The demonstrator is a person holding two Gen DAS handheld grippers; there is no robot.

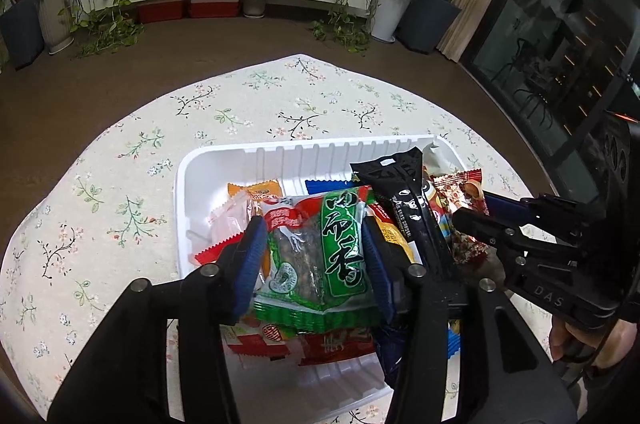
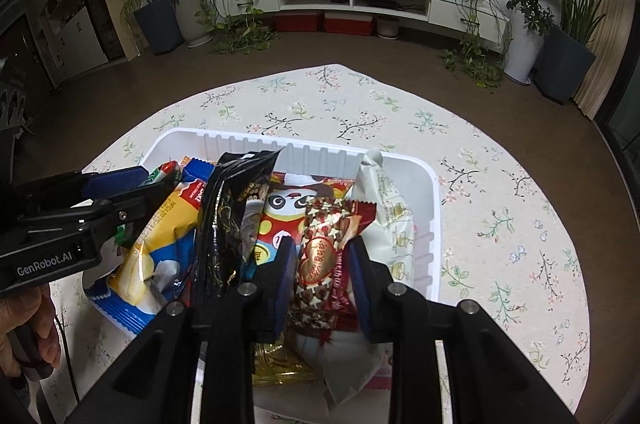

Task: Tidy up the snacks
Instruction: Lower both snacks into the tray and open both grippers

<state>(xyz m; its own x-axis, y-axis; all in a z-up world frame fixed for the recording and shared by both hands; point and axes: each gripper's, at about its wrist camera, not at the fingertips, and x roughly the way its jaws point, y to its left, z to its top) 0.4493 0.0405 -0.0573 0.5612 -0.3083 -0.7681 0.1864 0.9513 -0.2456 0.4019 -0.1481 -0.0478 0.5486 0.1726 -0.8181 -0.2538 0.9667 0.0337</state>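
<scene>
A white plastic tray on a floral tablecloth holds several snack packs. My left gripper is shut on a green snack packet and holds it over the tray's near half. My right gripper is shut on a red-brown chocolate-patterned packet over the right side of the tray. The right gripper also shows in the left wrist view at the right, and the left gripper shows in the right wrist view at the left. A black packet stands between them.
Other packs lie in the tray: a yellow and blue one, a panda-print one, a pale one, an orange one. The floral tablecloth surrounds the tray. Brown floor, plants and a TV cabinet lie beyond.
</scene>
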